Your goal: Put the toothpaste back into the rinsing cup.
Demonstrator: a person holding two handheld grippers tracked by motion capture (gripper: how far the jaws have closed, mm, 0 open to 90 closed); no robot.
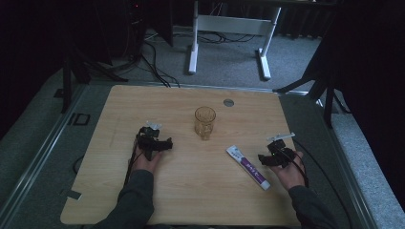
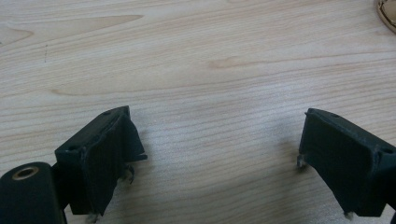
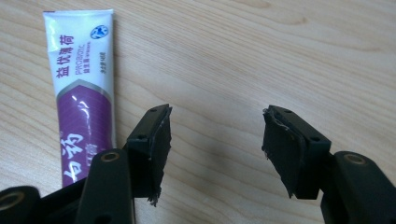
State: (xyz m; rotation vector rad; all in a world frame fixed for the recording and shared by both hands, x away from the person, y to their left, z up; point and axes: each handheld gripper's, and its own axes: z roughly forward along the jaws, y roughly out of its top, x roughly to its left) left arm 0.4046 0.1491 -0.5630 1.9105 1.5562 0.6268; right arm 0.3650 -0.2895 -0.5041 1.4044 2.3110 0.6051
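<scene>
On the table's (image 1: 143, 200) near right, the tube (image 1: 248, 167) lies flat, well clear of every edge, its long axis running from far-left crimp to what looks like a cap at near-right. Your right gripper (image 1: 267, 159) rests just right of it, jaws wide, holding nothing. Your left gripper (image 1: 160, 144) sits left of the glass (image 1: 205, 122), jaws wide and empty, with bare wood all round.
</scene>
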